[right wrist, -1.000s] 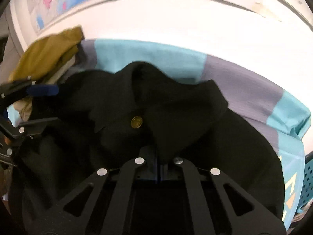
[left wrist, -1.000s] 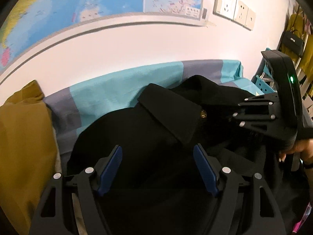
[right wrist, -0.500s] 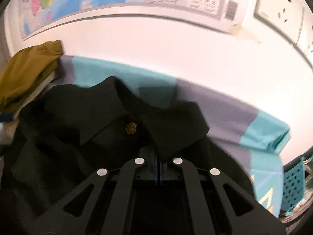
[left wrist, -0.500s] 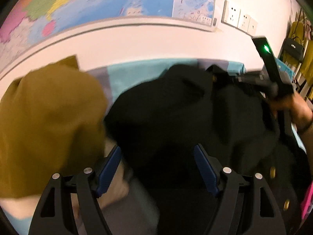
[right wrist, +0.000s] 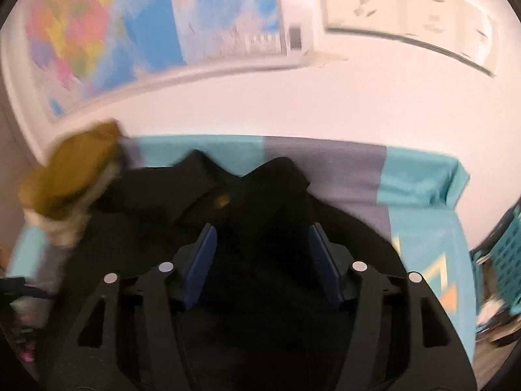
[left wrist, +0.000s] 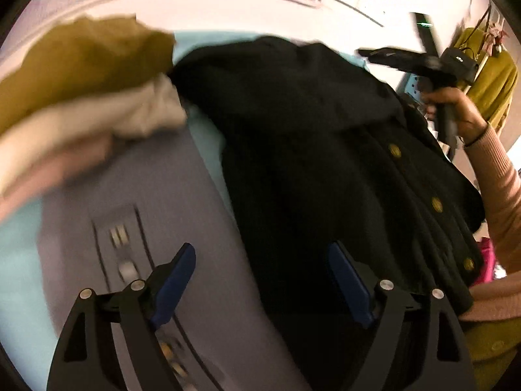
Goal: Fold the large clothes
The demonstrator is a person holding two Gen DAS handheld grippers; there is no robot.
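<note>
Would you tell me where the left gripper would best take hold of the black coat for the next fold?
Probably the black coat by its near left edge, where it ends on the grey sheet. The left gripper, jaws opening and empty, hangs just above that edge and could pinch it from above.

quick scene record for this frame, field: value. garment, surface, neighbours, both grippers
garment: black coat with gold buttons, collar toward the wall, lying spread out
surface: teal and grey sheet
neighbours: mustard garment on a cream one, at the coat's left in the left wrist view
left gripper: jaws opening, nothing between the pads, over the coat's edge and the sheet
right gripper: jaws opening, above the coat below its collar, pads not pressing on it
background: wall map, wall sockets
</note>
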